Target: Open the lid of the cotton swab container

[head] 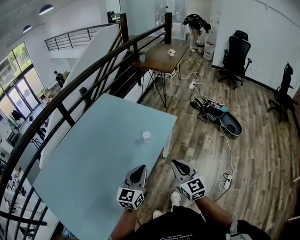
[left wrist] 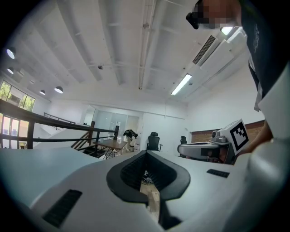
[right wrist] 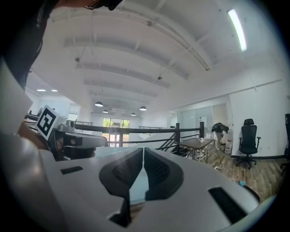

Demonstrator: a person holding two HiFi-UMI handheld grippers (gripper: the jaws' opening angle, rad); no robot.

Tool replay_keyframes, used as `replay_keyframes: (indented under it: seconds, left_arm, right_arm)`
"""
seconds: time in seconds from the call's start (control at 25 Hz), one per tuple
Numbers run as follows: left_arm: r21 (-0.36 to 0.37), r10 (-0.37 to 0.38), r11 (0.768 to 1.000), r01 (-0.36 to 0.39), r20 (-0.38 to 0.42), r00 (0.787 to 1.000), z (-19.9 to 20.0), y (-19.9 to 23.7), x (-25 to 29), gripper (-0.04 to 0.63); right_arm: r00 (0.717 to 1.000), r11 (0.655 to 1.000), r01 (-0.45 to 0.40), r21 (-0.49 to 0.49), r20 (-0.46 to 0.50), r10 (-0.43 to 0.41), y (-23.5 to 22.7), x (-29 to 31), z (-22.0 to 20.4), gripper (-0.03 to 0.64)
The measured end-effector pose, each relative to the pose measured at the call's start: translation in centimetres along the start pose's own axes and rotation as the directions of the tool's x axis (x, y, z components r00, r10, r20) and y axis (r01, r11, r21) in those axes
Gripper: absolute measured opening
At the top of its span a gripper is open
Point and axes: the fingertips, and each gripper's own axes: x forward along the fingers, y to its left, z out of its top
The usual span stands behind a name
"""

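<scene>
Approach step. Left gripper (head: pixel 140 169) and right gripper (head: pixel 178 164) low centre, jaws closed, empty; cotton swab container (head: pixel 146 136) above them on desk (head: pixel 92 158), untouched. Next, likely: open jaws, reach in.

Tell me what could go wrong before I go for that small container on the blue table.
1. The left claw and right claw are both shut and empty; reaching in like that could knock the container over.
2. It stands alone, not far from the table's right edge, so a nudge might send it to the floor.
3. It looks small; pulling at its top with one claw alone may lift the whole thing.
</scene>
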Motion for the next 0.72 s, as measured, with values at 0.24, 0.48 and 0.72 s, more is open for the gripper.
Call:
replay_keyframes:
  seconds: [0.24, 0.48, 0.72]
  left_arm:
    - [0.055, 0.043, 0.998, -0.042, -0.015, 0.999, 0.5, 1.3, 2.8, 0.012]
    - [0.087, 0.053, 0.995, -0.054, 0.017, 0.998, 1.2, 1.5, 5.7, 0.012]
    - [0.080, 0.092, 0.993, -0.092, 0.006, 0.996, 1.0, 2.0, 8.3, 0.012]
  right_arm:
    - [0.999, 1.000, 0.016, 0.007, 0.029, -0.016, -2.5, 2.0, 1.0, 0.023]
    - [1.000, 1.000, 0.010, 0.026, 0.028, -0.011, -5.2, 4.2, 1.1, 0.022]
    - [0.999, 0.999, -0.021, 0.029, 0.043, 0.020, -7.7, 5.7, 1.3, 0.023]
